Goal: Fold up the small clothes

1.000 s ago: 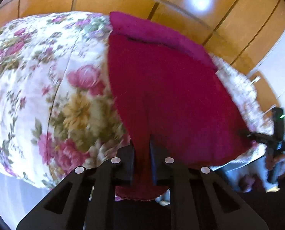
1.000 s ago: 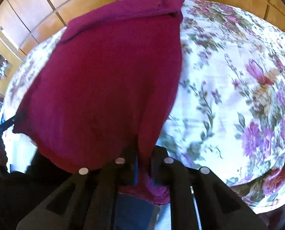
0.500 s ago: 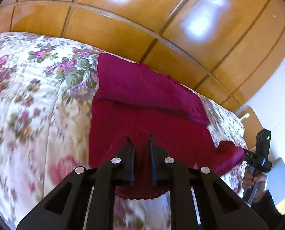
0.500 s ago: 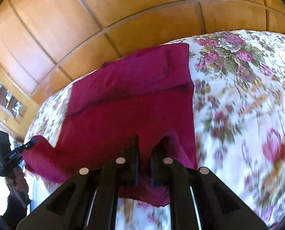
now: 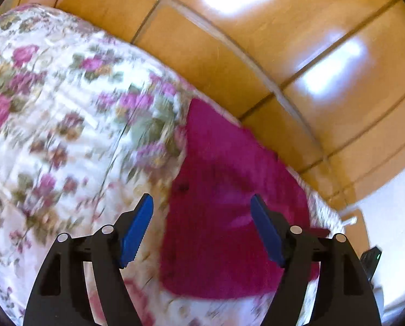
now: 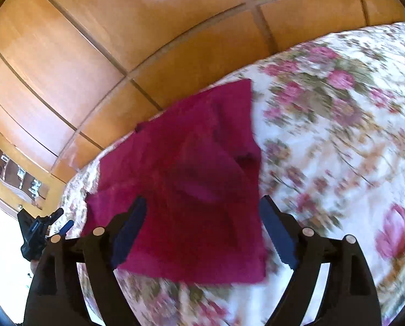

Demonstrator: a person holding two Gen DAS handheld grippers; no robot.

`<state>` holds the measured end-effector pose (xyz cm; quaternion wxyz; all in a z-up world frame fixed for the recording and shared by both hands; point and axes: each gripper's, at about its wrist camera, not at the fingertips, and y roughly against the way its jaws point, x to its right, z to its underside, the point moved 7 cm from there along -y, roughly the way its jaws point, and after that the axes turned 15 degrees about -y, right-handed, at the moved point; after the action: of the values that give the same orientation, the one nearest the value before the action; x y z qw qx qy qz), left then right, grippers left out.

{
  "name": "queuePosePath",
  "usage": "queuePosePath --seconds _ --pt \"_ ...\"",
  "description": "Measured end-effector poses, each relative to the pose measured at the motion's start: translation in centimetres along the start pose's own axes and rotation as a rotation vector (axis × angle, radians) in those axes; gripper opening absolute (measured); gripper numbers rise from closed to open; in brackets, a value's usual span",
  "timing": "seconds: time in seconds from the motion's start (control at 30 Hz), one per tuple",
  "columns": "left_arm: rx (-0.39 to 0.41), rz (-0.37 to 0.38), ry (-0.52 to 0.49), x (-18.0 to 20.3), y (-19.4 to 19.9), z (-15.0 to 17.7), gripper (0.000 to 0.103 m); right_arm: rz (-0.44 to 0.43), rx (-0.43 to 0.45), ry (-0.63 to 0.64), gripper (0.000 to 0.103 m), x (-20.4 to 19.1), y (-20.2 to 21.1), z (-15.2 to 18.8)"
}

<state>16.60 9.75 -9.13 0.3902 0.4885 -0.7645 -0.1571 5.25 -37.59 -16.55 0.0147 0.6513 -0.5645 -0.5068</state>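
Note:
A magenta garment (image 5: 224, 206) lies folded over on itself on the floral bedspread (image 5: 66, 135). My left gripper (image 5: 202, 228) is open and empty, its blue pads astride the garment's left edge, just above it. In the right wrist view the same garment (image 6: 197, 190) lies folded, and my right gripper (image 6: 202, 233) is open and empty over its near edge. The left gripper (image 6: 39, 228) shows at the far left of the right wrist view, and a bit of the right gripper (image 5: 369, 260) at the far right of the left wrist view. Both views are motion blurred.
A glossy wooden panelled wall (image 5: 284, 54) stands right behind the bed, also in the right wrist view (image 6: 120, 54). The bedspread (image 6: 338, 135) stretches wide to the right. A shelf with small items (image 6: 17, 179) is at the far left.
Both grippers held the garment's near edge, carried it forward over the far part, then opened and let it go. The garment now lies folded in half.

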Motion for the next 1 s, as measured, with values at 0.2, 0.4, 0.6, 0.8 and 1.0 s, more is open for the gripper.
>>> queuePosePath --seconds 0.2,0.4,0.6,0.8,1.0 --pt "-0.126 0.000 -0.114 1.3 -2.3 5.7 0.071 0.080 -0.087 0.018 0.062 2.8 -2.4 4.5" --pt "-0.150 -0.007 -0.143 2.3 -3.2 6.9 0.030 0.124 -0.070 0.040 0.027 1.5 -3.6 4.3" --pt "-0.135 0.010 -0.197 3.5 -1.0 7.7 0.021 0.096 -0.080 0.098 0.019 0.9 -1.1 5.5" --pt "-0.160 0.054 -0.226 4.5 3.3 11.2 0.021 0.095 -0.156 0.135 0.019 2.0 2.5 9.6" --pt "-0.220 0.104 -0.184 5.0 7.2 16.9 0.021 0.134 -0.253 0.137 0.019 4.3 5.5 14.2"
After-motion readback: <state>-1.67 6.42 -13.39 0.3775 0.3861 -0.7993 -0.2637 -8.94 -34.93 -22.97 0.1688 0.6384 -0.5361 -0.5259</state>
